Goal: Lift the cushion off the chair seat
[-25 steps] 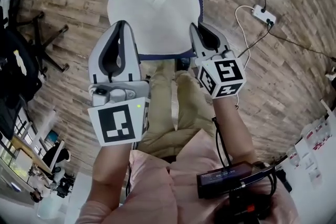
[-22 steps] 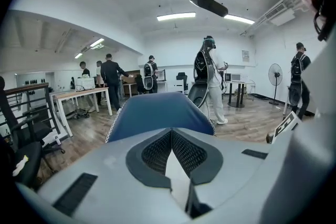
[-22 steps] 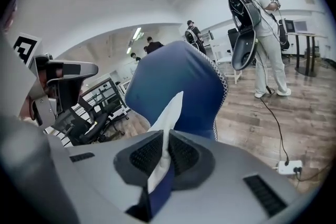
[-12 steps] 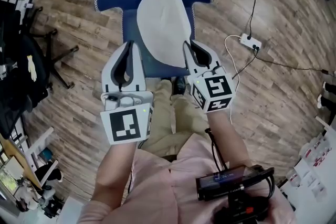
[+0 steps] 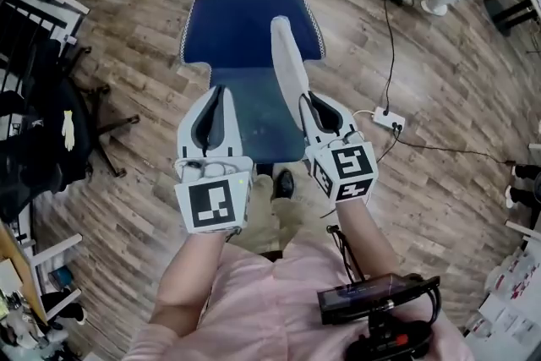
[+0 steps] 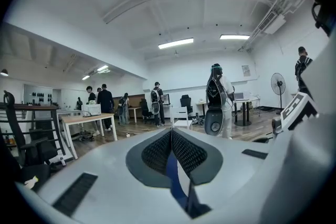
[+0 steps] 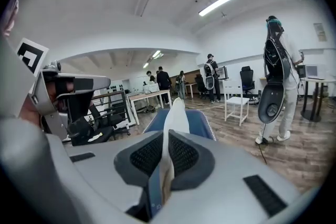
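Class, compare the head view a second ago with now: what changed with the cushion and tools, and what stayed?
The cushion lay flat and wide on the chair; now it stands on edge, raised by the right tool, which is shut on its near edge. The left tool stays shut and empty beside it; the chair looks unmoved.

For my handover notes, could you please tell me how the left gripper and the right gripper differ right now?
The grey left gripper has its jaws together with nothing clamped; the grey right gripper has its jaws shut on the white fabric cushion. In the head view the left one hovers alone over the blue chair, while the right one holds the cushion edge-on above it. Both point forward, side by side.
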